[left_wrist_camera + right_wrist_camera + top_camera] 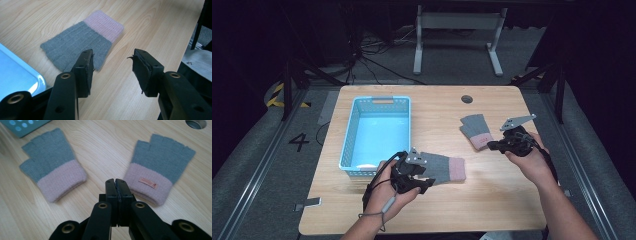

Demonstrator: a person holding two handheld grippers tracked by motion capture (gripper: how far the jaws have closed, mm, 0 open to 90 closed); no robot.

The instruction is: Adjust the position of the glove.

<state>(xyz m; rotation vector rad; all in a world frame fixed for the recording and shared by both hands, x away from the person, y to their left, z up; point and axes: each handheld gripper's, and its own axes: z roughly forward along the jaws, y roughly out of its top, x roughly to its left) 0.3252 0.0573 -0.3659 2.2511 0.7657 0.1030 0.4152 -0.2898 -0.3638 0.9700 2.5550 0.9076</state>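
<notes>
Two claws beside a pair of fingerless gloves on the bench.

The left claw [112, 72] stands part open, holding nothing, just over the near edge of the grey-and-pink left glove [82, 41] beside the blue basket [354, 125]. The right claw [116, 187] is closed on nothing, its tips just short of the pink cuff of the right glove [160, 167], which lies flat on the wooden bench [437, 200], apart from the other.
</notes>
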